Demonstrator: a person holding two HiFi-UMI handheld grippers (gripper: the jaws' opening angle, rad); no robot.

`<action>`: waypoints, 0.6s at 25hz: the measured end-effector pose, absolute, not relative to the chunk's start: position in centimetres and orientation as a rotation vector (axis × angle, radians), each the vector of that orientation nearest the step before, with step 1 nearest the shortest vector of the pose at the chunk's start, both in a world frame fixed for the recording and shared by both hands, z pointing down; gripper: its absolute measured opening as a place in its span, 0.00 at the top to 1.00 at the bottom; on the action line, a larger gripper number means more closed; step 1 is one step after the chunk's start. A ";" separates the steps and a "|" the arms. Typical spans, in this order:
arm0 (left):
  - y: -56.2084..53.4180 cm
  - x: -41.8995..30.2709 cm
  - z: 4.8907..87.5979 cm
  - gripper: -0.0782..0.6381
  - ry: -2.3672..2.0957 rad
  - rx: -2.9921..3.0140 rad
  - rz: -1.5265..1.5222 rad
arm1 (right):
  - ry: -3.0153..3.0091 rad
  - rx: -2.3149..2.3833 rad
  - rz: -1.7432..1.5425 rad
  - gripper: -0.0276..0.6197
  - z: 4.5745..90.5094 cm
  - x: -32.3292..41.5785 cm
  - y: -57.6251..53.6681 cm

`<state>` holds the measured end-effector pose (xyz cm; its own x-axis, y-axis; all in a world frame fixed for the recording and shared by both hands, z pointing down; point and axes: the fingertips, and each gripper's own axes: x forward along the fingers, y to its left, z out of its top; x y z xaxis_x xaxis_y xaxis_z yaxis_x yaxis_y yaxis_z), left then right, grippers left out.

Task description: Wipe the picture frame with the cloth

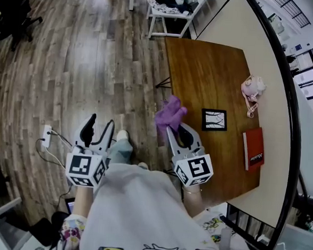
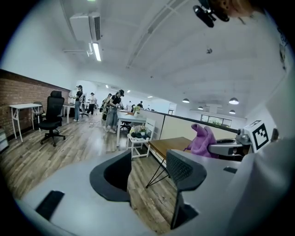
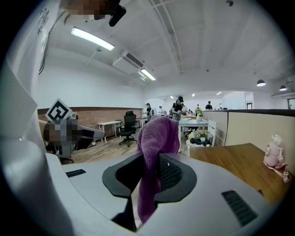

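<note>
The left gripper (image 1: 100,124) sits in the lower left of the head view, over the wooden floor (image 1: 70,62). Its jaws stand well apart with nothing between them; its own view shows only floorboards through the gap. The right gripper (image 1: 176,129), just right of centre in the head view, is clamped on a purple cloth (image 1: 169,113). The cloth bunches up above the jaw tips, and in the right gripper view a tail of it hangs down between the pads. This gripper and cloth are at the near left edge of the brown wooden table (image 1: 203,71), which fills the centre right of the head view.

The picture frame (image 1: 214,120), black-edged around a white print with dark branches, lies flat on the table just right of the cloth and apart from it. Further right, near the table's right edge, lies a red book (image 1: 254,148). Above that sits a pink soft toy (image 1: 252,87). A white stand (image 1: 170,8) holding dark and flowered items is at the top centre, beyond the table's far end.
</note>
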<state>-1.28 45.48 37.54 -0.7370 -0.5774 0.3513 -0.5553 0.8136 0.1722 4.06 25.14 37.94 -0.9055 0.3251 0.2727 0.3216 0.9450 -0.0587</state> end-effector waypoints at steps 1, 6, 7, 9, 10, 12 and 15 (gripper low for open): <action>45.5 -2.5 37.4 0.60 -2.607 0.860 -0.078 | -2.824 -0.465 0.023 0.86 37.8 3.1 25.1; 45.6 -7.0 37.0 0.58 -2.604 0.910 -0.069 | -2.829 -0.406 0.011 0.86 37.2 -0.6 24.9; 45.7 -7.6 36.9 0.58 -2.602 0.917 -0.067 | -2.834 -0.398 0.015 0.86 37.2 -1.2 24.9; 45.7 -8.9 36.9 0.58 -2.597 0.934 -0.059 | -2.841 -0.370 0.028 0.86 37.0 -2.3 24.7; 45.7 -9.5 37.0 0.57 -2.594 0.942 -0.056 | -2.841 -0.353 0.029 0.86 37.0 -2.8 24.6; 46.0 -10.6 37.0 0.57 -2.588 0.959 -0.053 | -2.837 -0.323 0.026 0.86 37.1 -3.6 24.5; 46.2 -12.0 37.1 0.56 -2.573 0.989 -0.048 | -2.834 -0.270 0.034 0.86 37.4 -4.4 24.3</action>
